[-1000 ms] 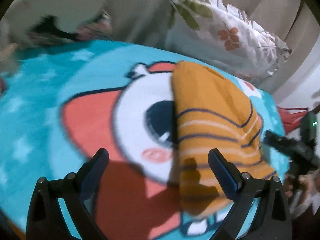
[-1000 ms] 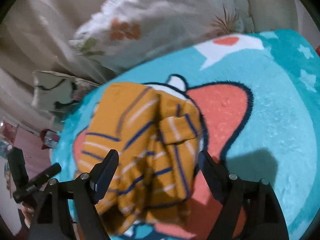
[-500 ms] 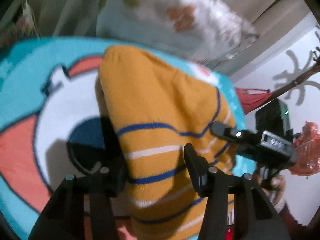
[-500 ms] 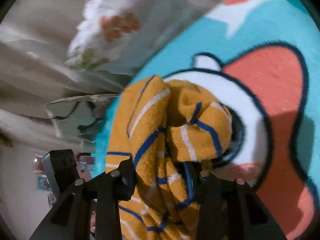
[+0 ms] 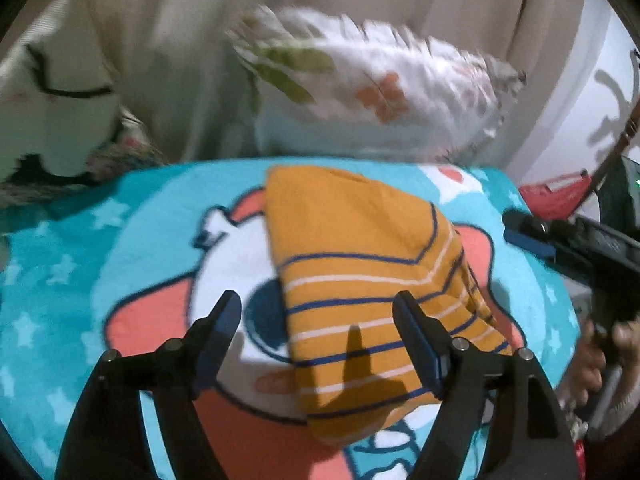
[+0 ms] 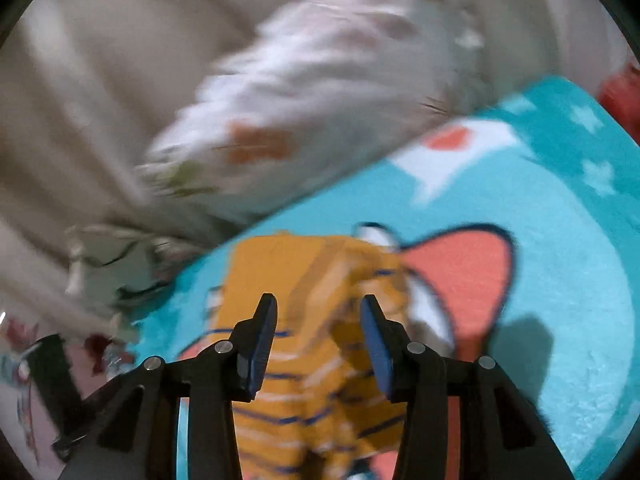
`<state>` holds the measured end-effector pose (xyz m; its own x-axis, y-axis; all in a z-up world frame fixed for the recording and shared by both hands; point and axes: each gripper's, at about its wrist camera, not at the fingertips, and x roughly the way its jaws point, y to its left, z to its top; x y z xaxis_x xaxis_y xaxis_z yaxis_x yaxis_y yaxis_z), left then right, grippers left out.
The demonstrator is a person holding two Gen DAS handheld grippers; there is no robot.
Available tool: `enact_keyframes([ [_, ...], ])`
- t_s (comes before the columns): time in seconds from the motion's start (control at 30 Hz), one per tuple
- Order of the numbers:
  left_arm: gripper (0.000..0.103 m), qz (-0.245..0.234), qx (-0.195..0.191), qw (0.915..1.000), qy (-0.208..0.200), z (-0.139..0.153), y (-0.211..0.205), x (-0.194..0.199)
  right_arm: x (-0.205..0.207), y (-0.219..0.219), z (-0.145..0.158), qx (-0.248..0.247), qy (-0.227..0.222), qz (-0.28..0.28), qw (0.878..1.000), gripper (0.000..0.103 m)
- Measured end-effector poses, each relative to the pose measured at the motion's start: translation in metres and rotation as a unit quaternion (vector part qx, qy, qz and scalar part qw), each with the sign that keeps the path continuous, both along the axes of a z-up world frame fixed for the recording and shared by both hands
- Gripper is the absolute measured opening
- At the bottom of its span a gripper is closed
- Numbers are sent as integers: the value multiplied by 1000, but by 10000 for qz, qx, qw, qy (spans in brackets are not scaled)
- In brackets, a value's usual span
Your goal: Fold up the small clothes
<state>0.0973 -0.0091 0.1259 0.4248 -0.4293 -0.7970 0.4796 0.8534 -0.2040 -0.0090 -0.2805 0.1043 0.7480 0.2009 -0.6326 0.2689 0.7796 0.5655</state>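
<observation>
One garment is in play: a folded orange striped sweater [image 5: 360,280] lying on a turquoise cartoon blanket [image 5: 120,240]. Two tongs are in view, one per hand. The left gripper [image 5: 318,312] stands wide open above the blanket with nothing between its fingers; its right finger overlaps the sweater's edge in the left wrist view, though contact cannot be told. The right gripper [image 6: 318,312] is parted more narrowly, its jaws framing the bundled sweater [image 6: 312,320] without closing on it (this view is motion-blurred, so touch cannot be judged).

In the left wrist view, the sweater's long axis runs from near to far, tilting leftward toward the top, plain orange end farthest, striped end nearest.

Beyond the blanket's far edge sits one white floral pillow [image 5: 372,100], and to its left one cream cushion with black lines [image 5: 56,100]. The right gripper shows at that view's right edge [image 5: 532,236], just beside the sweater.
</observation>
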Motion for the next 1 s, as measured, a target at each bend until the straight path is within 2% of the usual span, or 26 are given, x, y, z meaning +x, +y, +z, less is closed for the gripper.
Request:
enact_keyframes([
  [0.1,81,305,66,9988,-373,17,14,-2,11,43,-2,420,-44,871,9953,49],
  [0.17,83,432,106,9965,-705,32,25,-7,15,64,-18,162,254,1095,9935,49],
  [0.23,96,621,121,9921,-1082,46,40,-12,18,67,-37,-466,755,862,9923,47],
  [0.27,99,699,76,9895,-1264,53,47,-15,18,60,-48,-881,1126,548,9882,36],
  [0.33,103,813,-60,9841,-1578,65,61,-20,11,41,-56,-1151,1702,-133,9786,40],
  [0.4,103,863,-214,9819,-1670,73,72,-20,2,36,-39,-910,1379,-319,9857,40],
  [0.43,103,832,-295,9826,-1633,75,75,-19,0,41,-22,-1086,1166,-370,9865,40],
  [0.5,103,795,-405,9815,-1693,80,79,-16,5,51,-4,-1224,842,-240,9886,44],
  [0.57,103,877,-355,9768,-1921,84,81,-15,23,62,3,-1036,601,21,9928,49],
  [0.63,103,838,-284,9747,-2051,88,81,-12,43,63,-8,-816,654,121,9944,49],
  [0.7,103,785,-329,9731,-2141,91,84,-11,71,51,-35,-711,1141,-39,9909,49],
  [0.77,103,798,-289,9723,-2179,94,88,-10,80,31,-59,-588,1478,-350,9866,47],
  [0.83,103,821,-249,9721,-2183,95,91,-11,77,21,-53,-442,1422,-768,9859,48],
  [0.9,103,830,-272,9740,-2091,93,94,-12,67,28,-36,-561,1321,-867,9858,53],
  [1.0,103,915,-151,9783,-1854,85,94,-13,40,70,-7,-1034,1098,-399,9878,60],
])
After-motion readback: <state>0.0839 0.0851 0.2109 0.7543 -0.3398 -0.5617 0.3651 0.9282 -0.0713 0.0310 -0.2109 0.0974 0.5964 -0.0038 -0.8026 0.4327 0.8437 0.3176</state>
